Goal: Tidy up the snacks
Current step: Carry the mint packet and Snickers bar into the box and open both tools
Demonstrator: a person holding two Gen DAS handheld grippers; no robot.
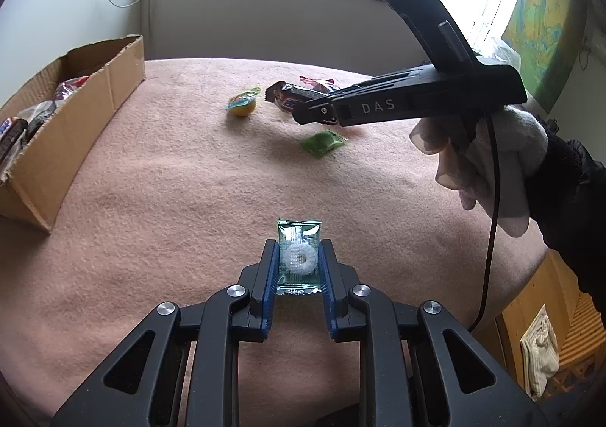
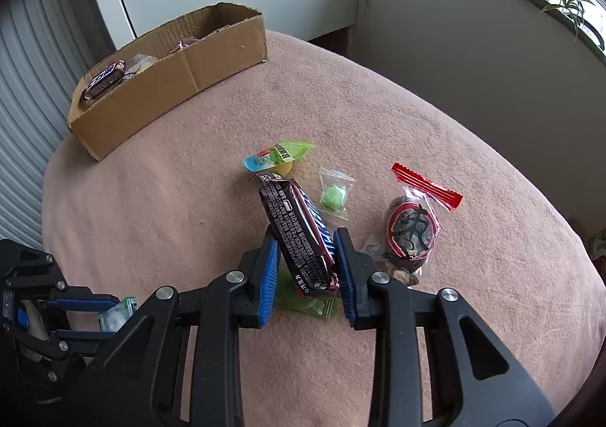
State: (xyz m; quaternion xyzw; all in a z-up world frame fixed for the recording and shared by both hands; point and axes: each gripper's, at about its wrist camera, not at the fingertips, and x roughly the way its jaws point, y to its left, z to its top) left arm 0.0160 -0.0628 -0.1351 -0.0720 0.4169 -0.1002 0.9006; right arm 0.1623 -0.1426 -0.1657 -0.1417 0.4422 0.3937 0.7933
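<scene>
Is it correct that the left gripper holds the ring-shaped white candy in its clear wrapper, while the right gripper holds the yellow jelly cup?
Not fully. The left gripper does hold the ring candy. The right gripper, however, is closed on the chocolate bar, as the right wrist view shows. The yellow jelly cup lies untouched on the pink blanket farther ahead.

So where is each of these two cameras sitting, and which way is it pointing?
Left wrist: sits on the left gripper, looking along its fingers at the mint they pinch; the gloved hand shows.
Right wrist: sits on the right gripper, looking along its fingers at the chocolate bar they grip.
Both show the cardboard box, jelly cup and blanket.
</scene>
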